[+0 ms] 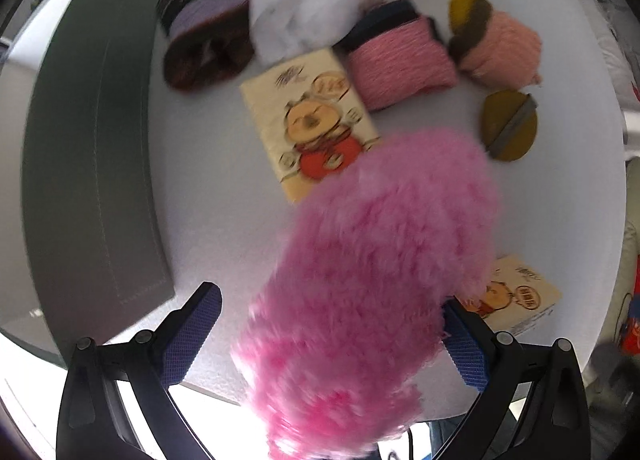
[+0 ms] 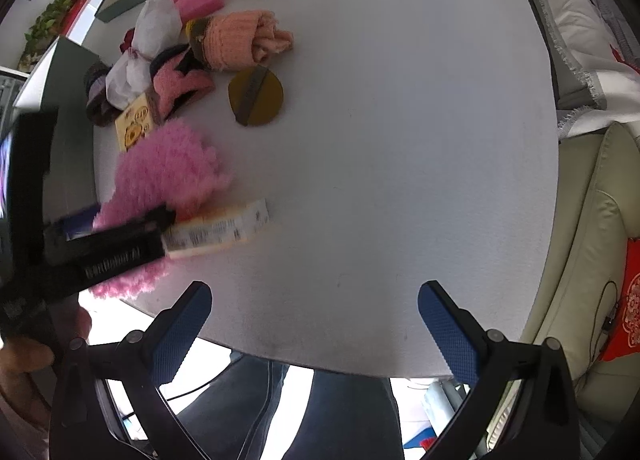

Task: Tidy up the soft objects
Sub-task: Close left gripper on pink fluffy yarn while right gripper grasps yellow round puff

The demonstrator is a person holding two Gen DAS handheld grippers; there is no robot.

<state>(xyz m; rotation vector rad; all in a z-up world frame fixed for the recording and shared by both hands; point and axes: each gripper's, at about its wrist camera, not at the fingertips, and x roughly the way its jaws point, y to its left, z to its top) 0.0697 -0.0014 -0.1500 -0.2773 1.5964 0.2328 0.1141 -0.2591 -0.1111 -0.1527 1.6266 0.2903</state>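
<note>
Pink fluffy object point(image 1: 372, 280) between the left gripper point(image 1: 332, 332) fingers, spread wide; pressed against the right finger pad point(image 1: 464, 344), apart from the left pad, so not clearly clamped. Just ahead of the fingertips, a tissue pack point(image 1: 312, 124) on the white table point(image 1: 224, 188); beyond it, yarn and rolled cloths. Right gripper point(image 2: 316, 324) with fingers wide apart, nothing between, over bare table; same pink fluff point(image 2: 168, 172) far left of its fingers.
</note>
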